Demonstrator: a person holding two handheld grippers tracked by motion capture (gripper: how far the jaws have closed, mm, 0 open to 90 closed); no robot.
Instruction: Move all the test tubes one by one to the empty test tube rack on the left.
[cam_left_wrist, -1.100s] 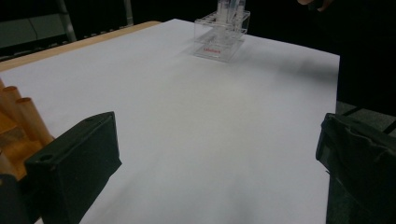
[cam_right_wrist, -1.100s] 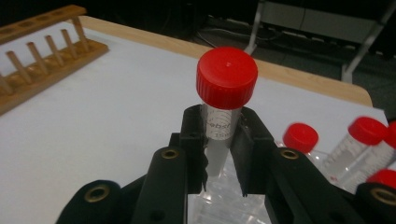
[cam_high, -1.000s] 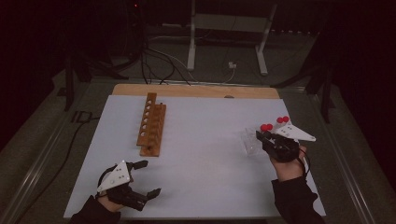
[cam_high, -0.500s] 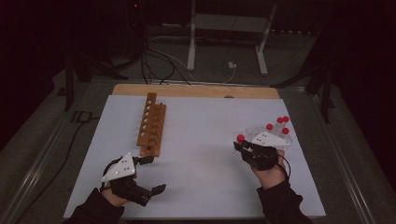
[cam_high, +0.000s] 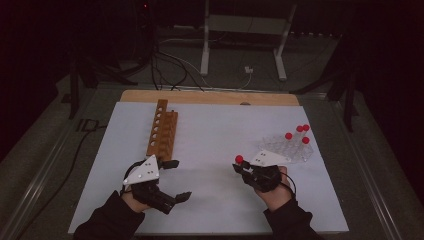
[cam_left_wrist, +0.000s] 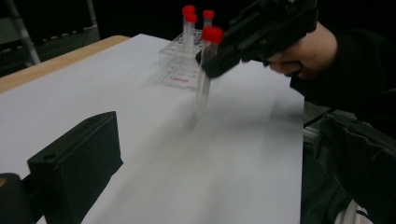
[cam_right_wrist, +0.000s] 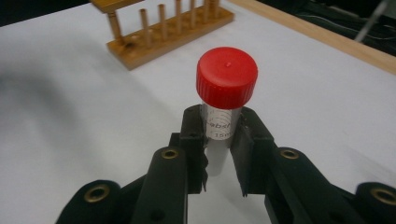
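Nearest to you, your left gripper (cam_high: 172, 180) hangs low over the white table (cam_high: 215, 135), just short of the near end of the wooden rack (cam_high: 162, 131); its jaws stand wide apart with nothing between them; in the left gripper view one black jaw rises at the lower left and the sheet beyond it lies bare.

A little farther along, well to the right of the wooden rack, your right gripper (cam_high: 243, 167) is clamped on a tube (cam_right_wrist: 219, 126) with a red cap; the pads (cam_right_wrist: 194, 128) press on the clear wall just under the cap, and the tube stands upright, lifted off the table, as the left gripper view shows it hanging free; that puts it between the wooden rack and the clear tray (cam_high: 290, 149), nearer the tray.

Judge the tube as light, stiff and thin-walled plastic; the smooth round wall will likely be slippery, so too little pressure may let it slide or swing, and too much may crack it; the hold just under the cap looks right, since the cap's rim can catch on the jaws if it slips; keep it plumb if you mean to drop it into a hole.

Farthest out, the clear tray holds three more red-capped tubes (cam_high: 301, 134) upright, far to the right of the wooden rack; the rack's holes look empty.
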